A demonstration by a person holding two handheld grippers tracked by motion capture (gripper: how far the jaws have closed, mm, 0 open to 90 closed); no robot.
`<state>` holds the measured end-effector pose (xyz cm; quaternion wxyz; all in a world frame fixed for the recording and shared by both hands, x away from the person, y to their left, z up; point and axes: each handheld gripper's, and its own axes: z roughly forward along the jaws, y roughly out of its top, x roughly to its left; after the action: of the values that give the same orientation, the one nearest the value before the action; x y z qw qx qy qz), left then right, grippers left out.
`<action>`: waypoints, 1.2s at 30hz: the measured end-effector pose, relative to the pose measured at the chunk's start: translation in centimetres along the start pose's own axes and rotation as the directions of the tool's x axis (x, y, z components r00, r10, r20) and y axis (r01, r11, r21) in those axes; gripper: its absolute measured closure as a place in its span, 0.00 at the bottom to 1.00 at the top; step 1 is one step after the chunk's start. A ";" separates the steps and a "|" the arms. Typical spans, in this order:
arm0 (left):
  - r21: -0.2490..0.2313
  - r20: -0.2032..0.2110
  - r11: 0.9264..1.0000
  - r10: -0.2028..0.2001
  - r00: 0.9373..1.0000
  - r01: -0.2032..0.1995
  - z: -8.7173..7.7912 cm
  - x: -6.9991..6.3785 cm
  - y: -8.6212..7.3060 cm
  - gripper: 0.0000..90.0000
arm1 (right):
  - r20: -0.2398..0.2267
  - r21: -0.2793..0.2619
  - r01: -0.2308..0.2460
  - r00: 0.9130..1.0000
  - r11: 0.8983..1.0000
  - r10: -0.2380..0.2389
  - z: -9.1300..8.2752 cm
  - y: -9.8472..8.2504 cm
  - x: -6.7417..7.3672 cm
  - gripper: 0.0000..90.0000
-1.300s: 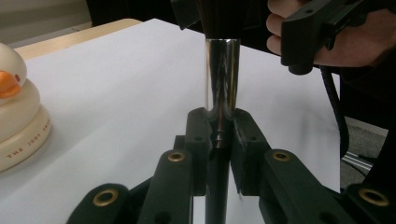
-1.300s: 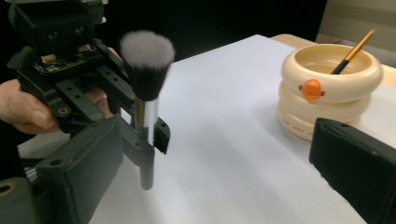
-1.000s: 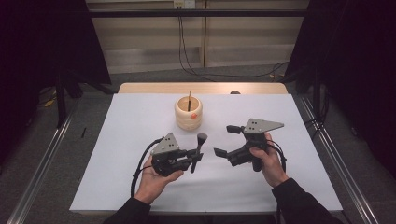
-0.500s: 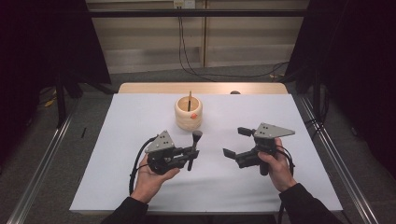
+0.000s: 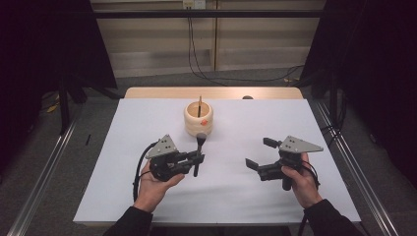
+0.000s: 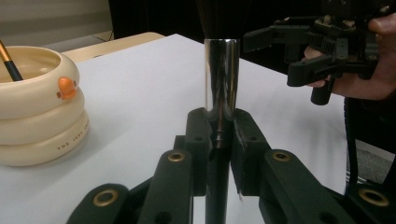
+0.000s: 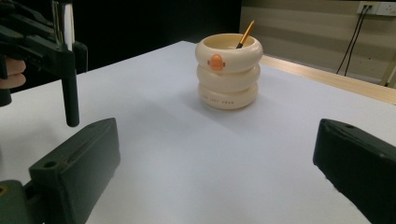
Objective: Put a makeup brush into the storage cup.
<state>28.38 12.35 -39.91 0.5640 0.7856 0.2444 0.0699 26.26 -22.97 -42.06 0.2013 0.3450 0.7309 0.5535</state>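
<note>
We see the left gripper [image 5: 195, 158] clamped on a makeup brush [image 5: 198, 150], chrome ferrule upright just above the jaws, near the cream ringed holder [image 5: 198, 119] with a pencil [image 5: 199, 105] in it. Right gripper [image 5: 259, 153] jaws wide apart, holding nothing, over the white table [image 5: 295, 123].

Brush [image 6: 221, 79]: ferrule showing as polished, mirror-glossy metal, handle glossy black. Holder [image 7: 228, 70]: looking like smooth, cream, satin plastic or ceramic. Table cover [image 5: 246, 196]: lying matt white. Left gripper [image 6: 219, 135]: appearing matt black plastic.
</note>
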 end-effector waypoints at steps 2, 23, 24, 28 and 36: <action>-0.005 0.006 1.000 0.001 1.000 -0.001 0.0 0.1 0.0 0.88 | 0.000 0.005 -0.002 1.000 1.000 0.002 -0.2 -0.2 0.1 0.00; -0.056 -0.038 0.998 -0.006 0.999 0.004 -1.2 1.7 1.7 0.88 | 0.046 0.011 -0.013 0.999 1.000 0.012 -2.0 -1.4 -0.3 0.00; -0.057 -0.041 0.998 -0.010 0.999 0.007 -1.3 1.8 1.8 0.88 | 0.050 0.012 -0.013 0.999 1.000 0.012 -2.1 -1.4 -0.3 0.00; -0.061 -0.067 0.998 -0.012 0.998 0.008 -1.4 2.1 2.3 0.88 | 0.055 0.005 -0.021 0.998 1.000 0.020 -2.3 -1.7 -0.4 0.00; -0.084 -0.067 0.996 -0.022 0.997 0.016 -1.3 2.8 2.8 0.88 | 0.073 -0.008 -0.006 0.997 1.000 0.007 -2.8 -2.3 -0.1 0.01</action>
<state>31.11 14.09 -37.36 0.5883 0.7562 0.2678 0.1016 23.73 -25.25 -43.35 0.2272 0.3664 0.7198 0.5440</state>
